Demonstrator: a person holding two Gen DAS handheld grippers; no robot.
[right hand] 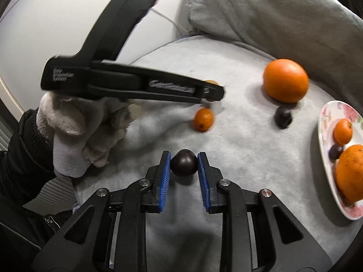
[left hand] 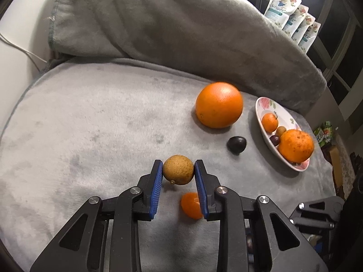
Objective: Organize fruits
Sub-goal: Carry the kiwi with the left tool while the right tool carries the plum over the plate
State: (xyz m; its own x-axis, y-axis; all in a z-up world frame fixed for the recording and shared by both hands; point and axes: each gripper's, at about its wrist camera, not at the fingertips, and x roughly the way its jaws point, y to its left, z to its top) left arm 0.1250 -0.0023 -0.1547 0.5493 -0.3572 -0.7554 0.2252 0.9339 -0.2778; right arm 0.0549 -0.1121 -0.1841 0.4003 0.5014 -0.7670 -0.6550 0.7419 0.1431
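My left gripper (left hand: 178, 170) is shut on a small brown round fruit (left hand: 178, 169) and holds it above the grey blanket. A small orange kumquat (left hand: 191, 205) lies under it. My right gripper (right hand: 183, 166) is shut on a dark plum (right hand: 183, 162). A large orange (left hand: 219, 105) and another dark plum (left hand: 236, 144) lie on the blanket near a floral plate (left hand: 263, 106) holding several fruits. In the right wrist view the left gripper (right hand: 209, 90) shows from the side, above the kumquat (right hand: 203, 119); the large orange (right hand: 285, 80), plum (right hand: 283, 117) and plate (right hand: 326, 122) lie right.
A grey blanket-covered backrest (left hand: 170, 27) rises behind the seat. White pouches (left hand: 292, 20) stand at the far right. A white wall and cable (left hand: 20, 47) are at the left. The gloved hand (right hand: 86, 131) holds the left gripper.
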